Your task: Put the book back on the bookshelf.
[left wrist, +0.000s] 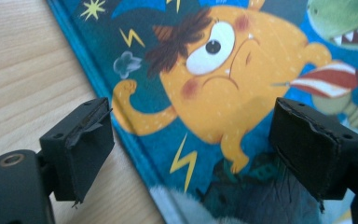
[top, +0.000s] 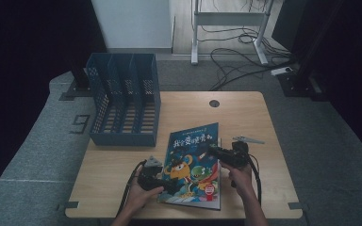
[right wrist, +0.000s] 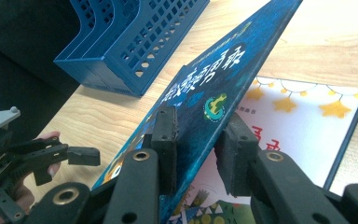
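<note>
Right gripper (right wrist: 198,149) pinching the lifted front cover of the blue hardback picture book (top: 194,162), left gripper (left wrist: 191,149) wide above it.

In the right gripper view, the cover's edge sits between the two black pads, which press it from both sides; it rises tilted away from them, with the starry first page lying flat below. The left gripper's jaws stand wide apart and hold nothing; the book's spine edge and orange monster art lie just beyond them. The blue plastic slotted file rack (top: 124,99) stands well apart on the light wooden table (top: 259,117), past the book.
</note>
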`<state>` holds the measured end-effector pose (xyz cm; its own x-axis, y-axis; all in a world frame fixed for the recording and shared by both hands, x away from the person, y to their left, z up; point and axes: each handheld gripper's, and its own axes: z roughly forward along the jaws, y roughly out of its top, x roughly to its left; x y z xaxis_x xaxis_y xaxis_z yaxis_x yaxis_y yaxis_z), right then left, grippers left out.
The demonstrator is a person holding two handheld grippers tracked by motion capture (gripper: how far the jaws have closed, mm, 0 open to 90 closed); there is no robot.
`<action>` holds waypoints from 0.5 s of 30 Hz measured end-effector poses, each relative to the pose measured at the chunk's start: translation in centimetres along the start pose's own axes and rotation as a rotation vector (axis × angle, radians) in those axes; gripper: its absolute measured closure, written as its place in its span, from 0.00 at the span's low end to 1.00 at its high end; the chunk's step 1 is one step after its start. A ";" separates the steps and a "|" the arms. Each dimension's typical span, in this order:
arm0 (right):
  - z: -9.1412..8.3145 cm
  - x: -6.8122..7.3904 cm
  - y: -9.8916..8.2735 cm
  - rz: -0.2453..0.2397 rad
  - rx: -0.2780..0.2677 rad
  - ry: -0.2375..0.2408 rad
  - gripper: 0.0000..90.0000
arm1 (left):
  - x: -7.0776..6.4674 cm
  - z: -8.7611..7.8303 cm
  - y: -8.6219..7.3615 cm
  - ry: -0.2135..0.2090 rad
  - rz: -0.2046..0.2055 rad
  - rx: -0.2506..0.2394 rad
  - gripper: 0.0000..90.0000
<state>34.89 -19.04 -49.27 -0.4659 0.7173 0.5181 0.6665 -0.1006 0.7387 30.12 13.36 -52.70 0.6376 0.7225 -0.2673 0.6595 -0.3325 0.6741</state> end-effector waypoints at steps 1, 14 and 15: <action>0.0 0.2 0.2 -0.007 0.001 -0.007 0.77 | 0.1 -0.2 -0.1 0.000 0.001 0.003 0.15; 0.4 2.9 2.5 -0.077 0.063 -0.071 0.77 | 0.0 -1.6 -1.3 0.024 0.035 0.021 0.14; 0.5 3.1 2.6 -0.082 0.064 -0.073 0.77 | 0.0 -1.7 -1.5 0.025 0.038 0.022 0.14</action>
<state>35.46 -16.77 -46.00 -0.4779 0.7701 0.4225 0.6648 0.0027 0.7470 28.43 14.87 -52.49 0.6524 0.7240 -0.2240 0.6435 -0.3731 0.6683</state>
